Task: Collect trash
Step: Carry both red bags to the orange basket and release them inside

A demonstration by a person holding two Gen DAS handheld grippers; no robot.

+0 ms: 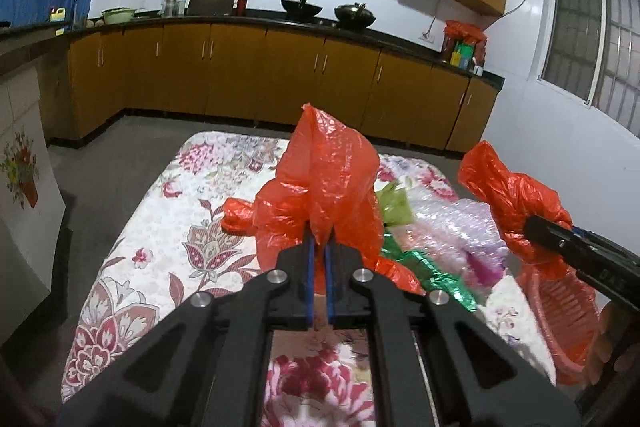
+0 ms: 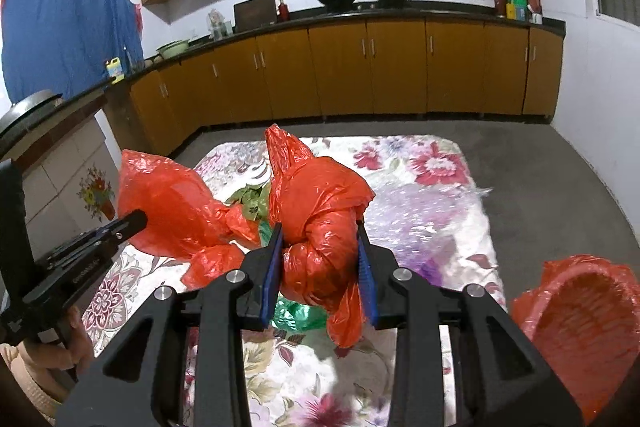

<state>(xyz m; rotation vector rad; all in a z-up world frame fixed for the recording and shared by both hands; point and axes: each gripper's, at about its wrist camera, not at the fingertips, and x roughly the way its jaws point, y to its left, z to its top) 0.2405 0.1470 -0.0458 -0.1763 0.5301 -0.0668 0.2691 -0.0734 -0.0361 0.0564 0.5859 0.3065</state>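
Orange plastic bag (image 1: 328, 179) hangs above the floral tablecloth (image 1: 160, 227), pulled up at two corners. Left gripper (image 1: 320, 251) is clenched on one thin handle; right gripper (image 2: 318, 259) grasps the other, bunched into a thick knot. Green wrappers (image 1: 424, 267) and bubble wrap (image 2: 424, 219) show inside, beside a red basket (image 2: 592, 319).

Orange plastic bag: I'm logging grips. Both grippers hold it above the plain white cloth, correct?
Not quite. The cloth is floral-patterned, not plain white, as the right wrist view shows. Both the left gripper and right gripper do hold the orange plastic bag.
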